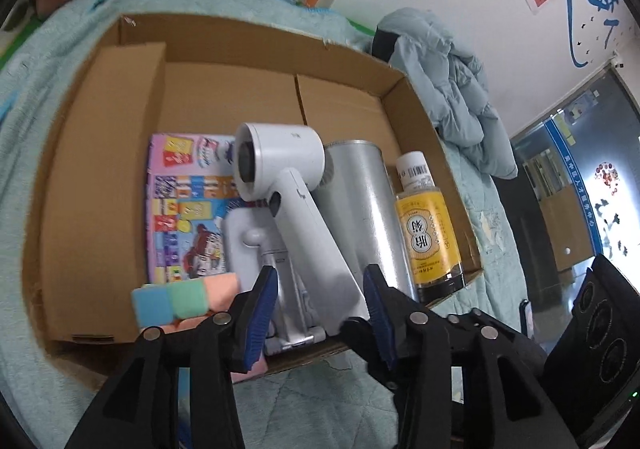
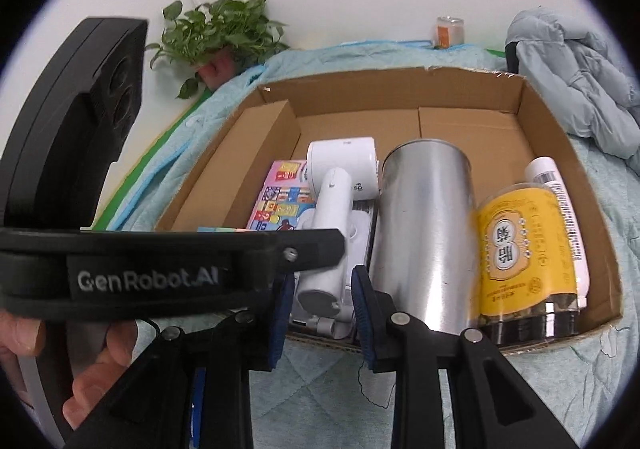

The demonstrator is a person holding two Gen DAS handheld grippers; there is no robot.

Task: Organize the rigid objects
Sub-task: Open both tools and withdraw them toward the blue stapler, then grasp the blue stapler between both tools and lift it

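Cardboard box (image 1: 92,153): sitting open on a pale blue quilted bed cover (image 1: 320,401), holding all the items listed.

White hair dryer (image 1: 280,161): lying in the box, barrel towards the far wall, handle running back to the near edge. It is resting on a grey boxed appliance (image 1: 244,245) and partly over a colourful printed box (image 1: 180,209).

Left gripper (image 1: 320,301): jaws standing apart, one blue pad on each side of the dryer's handle end; in the left wrist view a gap is showing between pads and handle, so nothing is being pressed.

Right gripper (image 2: 320,305): jaws standing narrowly apart at the box's near edge, the rounded butt of the dryer handle (image 2: 320,295) lying between them; whether the pads are touching it cannot be told.

Silver metal can (image 2: 424,233): lying just right of the dryer.

Yellow-labelled jar (image 2: 524,261): lying right of the can, a white tube (image 2: 560,209) beside it against the box's right wall.

Blue, green and pink foam blocks (image 1: 176,299): sitting at the near left, beside the left pad.
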